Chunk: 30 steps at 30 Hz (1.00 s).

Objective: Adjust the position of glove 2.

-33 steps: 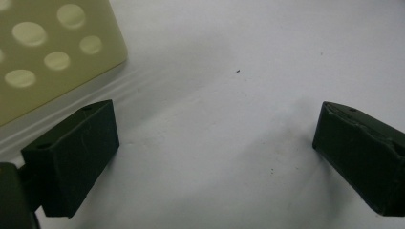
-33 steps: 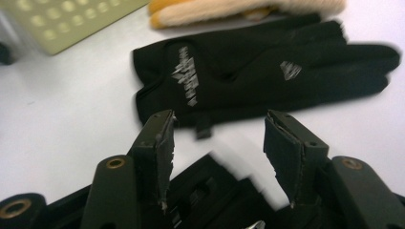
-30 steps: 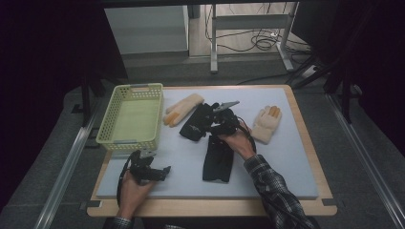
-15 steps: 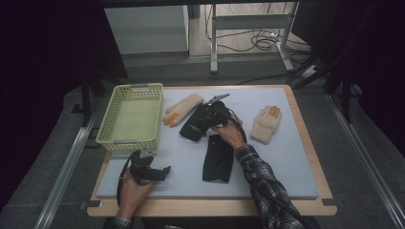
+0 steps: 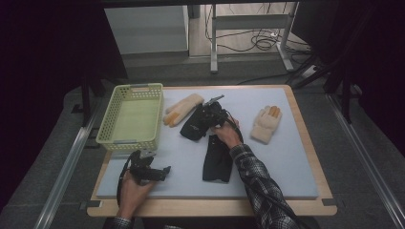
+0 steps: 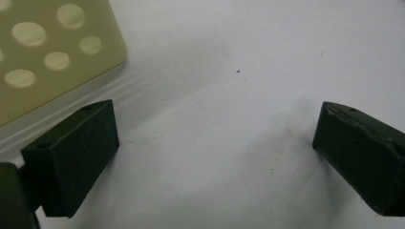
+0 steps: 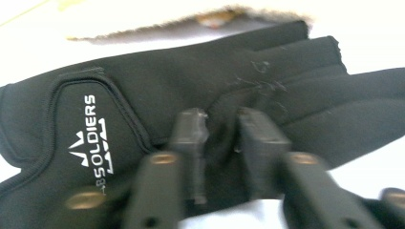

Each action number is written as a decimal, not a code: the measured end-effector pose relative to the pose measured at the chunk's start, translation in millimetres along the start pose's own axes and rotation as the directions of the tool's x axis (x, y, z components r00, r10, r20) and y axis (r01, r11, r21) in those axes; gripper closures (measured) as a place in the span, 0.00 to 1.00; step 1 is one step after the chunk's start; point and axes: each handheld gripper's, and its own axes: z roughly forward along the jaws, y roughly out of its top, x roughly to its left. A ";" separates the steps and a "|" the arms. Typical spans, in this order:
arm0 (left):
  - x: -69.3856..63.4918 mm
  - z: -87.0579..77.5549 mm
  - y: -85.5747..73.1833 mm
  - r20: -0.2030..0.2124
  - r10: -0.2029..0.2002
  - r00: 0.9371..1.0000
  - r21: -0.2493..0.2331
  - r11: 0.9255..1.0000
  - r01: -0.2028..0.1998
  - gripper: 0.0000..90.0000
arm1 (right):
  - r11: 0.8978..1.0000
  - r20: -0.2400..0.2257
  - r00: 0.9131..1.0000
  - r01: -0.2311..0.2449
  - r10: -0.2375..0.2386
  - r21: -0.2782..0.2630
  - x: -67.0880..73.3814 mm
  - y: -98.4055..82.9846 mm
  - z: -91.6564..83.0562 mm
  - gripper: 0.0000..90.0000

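While the basket sits with nothing in it, the sorting looks barely begun; the lines below give the state of things.

Basket: the pale green basket [image 5: 130, 117] stands near the desk's far left corner, with no glove inside it as far as the high view shows.
Black glove in hand: the black glove [image 7: 200, 90] printed "SOLDIERS" lies at the middle of the desk toward the far edge, flat on the white mat [image 5: 296, 157].
Right tongs: the right tongs [image 7: 223, 125] have just been closing and now pinch a fold of that glove's fabric between their pads; the glove is not yet lifted.
Left tongs: the left tongs [image 6: 215, 152] rest spread wide with nothing between them, near the desk's front left corner, just beside the basket's wall.
Second black glove: another black glove [image 5: 218, 160] lies nearer the front edge, untouched.
Cream gloves: one cream glove [image 5: 183, 108] lies just beside the basket, touching or nearly touching the gripped glove; the other cream glove [image 5: 265, 123] lies toward the right edge.
Done: by my reading, only the grasp on the first glove.
Left: carrying it, likely to the basket, then the other three gloves.
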 end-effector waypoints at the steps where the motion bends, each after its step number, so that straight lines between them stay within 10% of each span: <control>1: 0.0 0.0 0.0 0.000 0.000 1.000 0.000 1.000 0.000 0.02 | 1.000 -0.005 1.000 -0.013 0.013 0.000 -1.3 -0.7 -0.7 0.95; 30: 0.2 0.0 0.1 0.000 0.000 1.000 0.002 1.000 0.000 0.02 | 0.994 -0.109 0.994 0.003 -0.015 -0.108 11.4 7.9 -70.0 0.99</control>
